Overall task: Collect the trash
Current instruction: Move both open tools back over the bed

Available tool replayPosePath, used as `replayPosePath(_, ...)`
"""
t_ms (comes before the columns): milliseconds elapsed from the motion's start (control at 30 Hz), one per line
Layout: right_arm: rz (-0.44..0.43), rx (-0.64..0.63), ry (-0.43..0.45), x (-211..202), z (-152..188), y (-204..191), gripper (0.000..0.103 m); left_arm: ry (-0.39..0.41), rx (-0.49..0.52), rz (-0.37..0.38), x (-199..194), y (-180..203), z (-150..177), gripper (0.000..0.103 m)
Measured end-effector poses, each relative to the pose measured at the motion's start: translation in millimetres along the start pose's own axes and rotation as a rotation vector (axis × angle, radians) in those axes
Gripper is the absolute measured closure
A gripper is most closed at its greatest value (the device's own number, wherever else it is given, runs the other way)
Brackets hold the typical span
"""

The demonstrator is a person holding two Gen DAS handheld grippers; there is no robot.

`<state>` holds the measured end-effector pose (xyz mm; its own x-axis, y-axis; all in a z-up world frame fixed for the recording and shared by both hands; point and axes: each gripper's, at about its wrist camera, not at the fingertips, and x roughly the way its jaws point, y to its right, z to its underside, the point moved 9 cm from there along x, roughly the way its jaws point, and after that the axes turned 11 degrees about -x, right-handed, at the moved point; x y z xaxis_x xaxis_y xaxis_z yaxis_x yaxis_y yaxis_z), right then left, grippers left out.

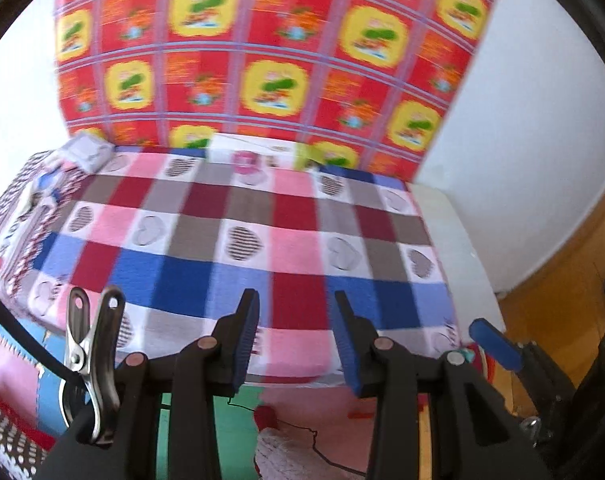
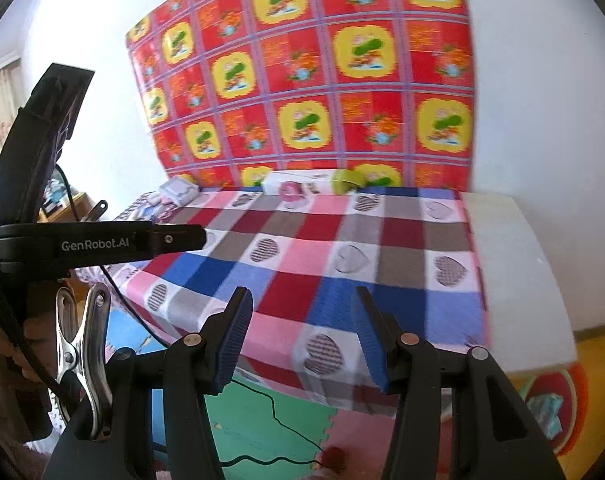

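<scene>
- My left tongs (image 1: 296, 338) stand parted with nothing between the blue pads; my right tongs (image 2: 302, 336) are parted a little wider, also empty.
- Both hang over the near edge of the desk (image 2: 514, 264), which is covered by a checked cloth (image 1: 238, 236) in pink, blue, red and brown squares with heart prints.
- Below that edge I see foam floor mats (image 2: 262, 420) in green and pink, with a thin black cable (image 2: 274, 412) trailing across them.
- The broad middle of the cloth is bare, so nothing stands between my tongs and the far edge.
- Along the far edge, against the wall, lies what I take for the trash: a crumpled whitish packet (image 1: 88, 152) at the far left corner, a flat white box (image 1: 250, 152) with a pink print near the middle, and something green (image 2: 346, 180) just to its right. All are blurred.
- Behind them a red and yellow patterned sheet (image 1: 270, 52) hangs on the wall.
- I see no bin or other container.
</scene>
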<state>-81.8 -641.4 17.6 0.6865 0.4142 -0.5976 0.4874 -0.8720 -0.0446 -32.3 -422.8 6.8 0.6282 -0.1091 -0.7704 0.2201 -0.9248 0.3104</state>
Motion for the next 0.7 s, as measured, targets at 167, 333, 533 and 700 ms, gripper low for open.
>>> replayPosePath(167,-0.062,-0.024,-0.002,26,-20,-16,0.051,0.024,-0.059,-0.052,-1,-41,-20,0.065)
replayPosePath(333,-0.106,-0.051,-0.006,54,-40,-30,0.050,0.044,-0.111,-0.100,4,-79,-44,0.065)
replayPosePath(533,-0.151,-0.063,-0.012,90,-66,-44,0.051,0.044,-0.122,-0.150,14,-115,-74,0.065)
replayPosePath(700,-0.172,-0.078,-0.011,115,-84,-54,0.051,0.049,-0.141,-0.182,25,-142,-98,0.065)
